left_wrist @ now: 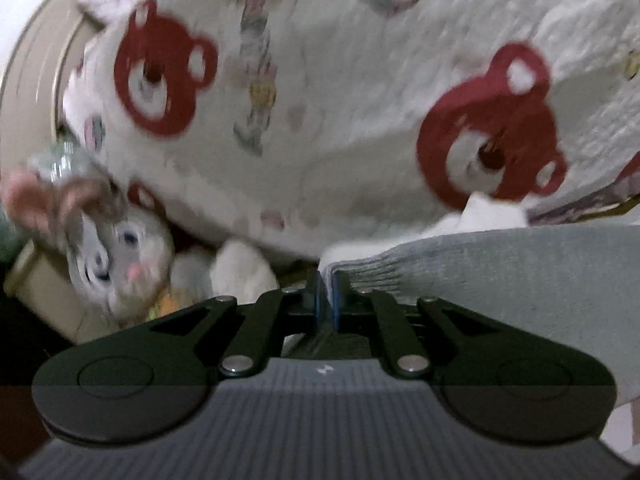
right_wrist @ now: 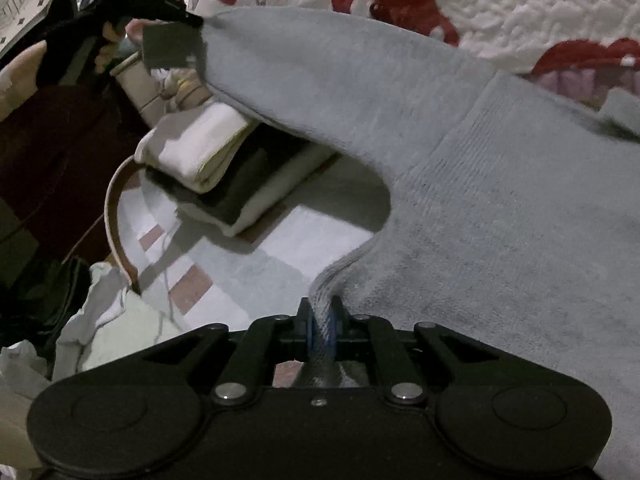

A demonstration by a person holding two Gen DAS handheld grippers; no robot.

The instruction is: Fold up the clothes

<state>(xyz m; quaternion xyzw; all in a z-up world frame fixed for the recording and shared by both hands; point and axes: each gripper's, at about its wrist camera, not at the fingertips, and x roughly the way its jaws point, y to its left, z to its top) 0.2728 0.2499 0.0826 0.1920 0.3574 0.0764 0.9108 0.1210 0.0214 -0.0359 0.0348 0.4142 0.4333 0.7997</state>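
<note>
A grey knitted sweater (right_wrist: 500, 208) is held up off the bed between both grippers. My right gripper (right_wrist: 323, 320) is shut on a bunched edge of it, with the ribbed band and body spreading to the right. My left gripper (left_wrist: 327, 292) is shut on a ribbed edge of the same sweater (left_wrist: 500, 276), which stretches away to the right. In the right wrist view the left gripper (right_wrist: 192, 20) shows at the upper left, pinching the sweater's far corner, with a person's hand behind it.
A white quilt with red bear prints (left_wrist: 340, 112) lies behind the sweater. A plush rabbit (left_wrist: 124, 256) sits at the left. Folded white and dark clothes (right_wrist: 224, 160) are stacked on a pale checked mat (right_wrist: 280, 248). Loose crumpled fabric (right_wrist: 100, 312) lies at lower left.
</note>
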